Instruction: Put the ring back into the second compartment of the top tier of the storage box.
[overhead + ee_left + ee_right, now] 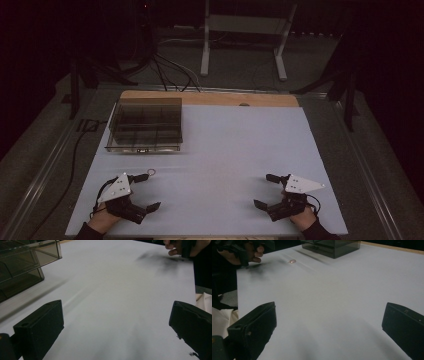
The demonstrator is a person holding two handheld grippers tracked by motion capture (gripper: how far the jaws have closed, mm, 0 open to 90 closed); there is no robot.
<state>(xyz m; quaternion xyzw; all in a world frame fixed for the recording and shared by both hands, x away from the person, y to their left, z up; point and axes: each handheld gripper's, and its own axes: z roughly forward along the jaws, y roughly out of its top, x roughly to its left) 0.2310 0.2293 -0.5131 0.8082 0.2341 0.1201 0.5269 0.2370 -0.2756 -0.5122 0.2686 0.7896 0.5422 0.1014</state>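
Two hand-held grippers rest low over a pale, matte sheet that covers the table [220, 150], whose bare wooden edge shows as a tan strip along the far side.

At the left, the left gripper [145, 190] lies in the person's hand, a flat grey three-cornered plate on top of it and a thin dark cable looping from its back. Its blocky black jaws stand wide apart with only bare sheet between them; in the left gripper view they rise as two squared, dull-surfaced slabs at the bottom corners.

Just beyond its farther jaw tip lies a small ring [151, 172], thin and round, flat on the sheet and apart from the jaw. In the right gripper view it shows as a tiny pinkish glint [292, 261] near the left hand.

Farther back on the left stands a smoky, see-through plastic organizer box [145, 125], rectangular, with straight walls and inner dividers that cut it into small compartments. Its lid seems down; I cannot tell what lies inside.

At the right, well apart from the ring, the right gripper [265, 190] is held the same way, plate uppermost. Its jaws too gape wide, empty, over smooth sheet.
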